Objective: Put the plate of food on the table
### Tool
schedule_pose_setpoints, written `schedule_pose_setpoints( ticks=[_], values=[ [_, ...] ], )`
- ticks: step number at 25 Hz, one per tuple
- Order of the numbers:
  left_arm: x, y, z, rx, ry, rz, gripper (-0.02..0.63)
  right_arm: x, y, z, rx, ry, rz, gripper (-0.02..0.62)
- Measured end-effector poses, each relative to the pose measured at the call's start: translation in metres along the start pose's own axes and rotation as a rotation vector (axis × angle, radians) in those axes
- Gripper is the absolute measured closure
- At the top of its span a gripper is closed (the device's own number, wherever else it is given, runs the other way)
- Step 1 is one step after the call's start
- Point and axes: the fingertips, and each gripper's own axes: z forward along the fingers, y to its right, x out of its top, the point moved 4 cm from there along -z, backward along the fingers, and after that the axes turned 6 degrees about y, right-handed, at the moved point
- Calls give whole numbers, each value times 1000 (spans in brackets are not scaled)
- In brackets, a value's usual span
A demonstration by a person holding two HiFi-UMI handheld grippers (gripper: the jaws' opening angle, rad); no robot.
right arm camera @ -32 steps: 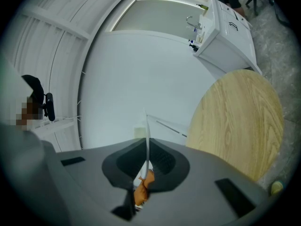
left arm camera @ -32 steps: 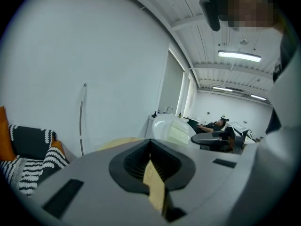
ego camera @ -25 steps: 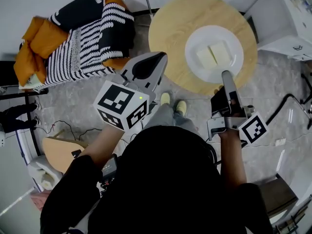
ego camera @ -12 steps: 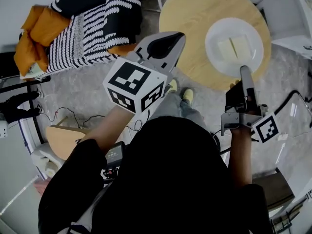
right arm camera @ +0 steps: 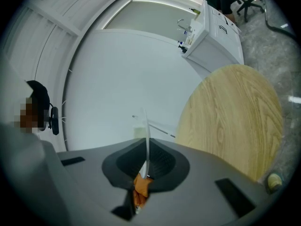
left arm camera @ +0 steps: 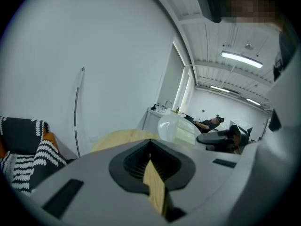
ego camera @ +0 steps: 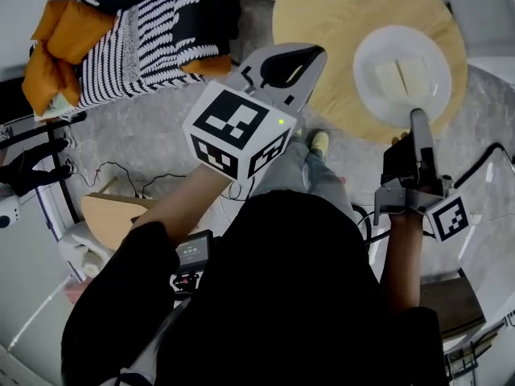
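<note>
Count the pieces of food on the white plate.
2. The left piece and the right piece lie side by side on the plate, whose near rim the right gripper grips. None looks hidden.

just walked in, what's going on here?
A person stands at a round wooden table with a gripper in each hand. The right gripper is shut on the near rim of a white plate that carries two pale slices of food, holding it over the tabletop. Whether the plate already rests on the wood can't be told. The left gripper is shut and empty, off by the table's edge.
</note>
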Motion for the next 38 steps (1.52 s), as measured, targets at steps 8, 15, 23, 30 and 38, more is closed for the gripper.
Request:
schedule_pose_setpoints(
  ticks=[8, 15, 23, 30, 38],
  values=[
    [-10, 1, 9, -24, -37, -6, 598, -2, 11, -4, -43, -7, 5, 578],
    [-24, 3, 16, -39, -73, -25, 598, -1, 21, -5, -62, -8, 5, 578],
    [-27, 0, 19, -51, -108, -54, 598, -2, 18, -2, -86, 15, 34, 578],
    [-40, 3, 25, -52, -141, -83, 598, -3, 26, -6, -104, 15, 51, 578],
    [-42, 8, 24, -54, -162, -117, 598, -6, 32, -8, -142, 6, 83, 578]
  ],
)
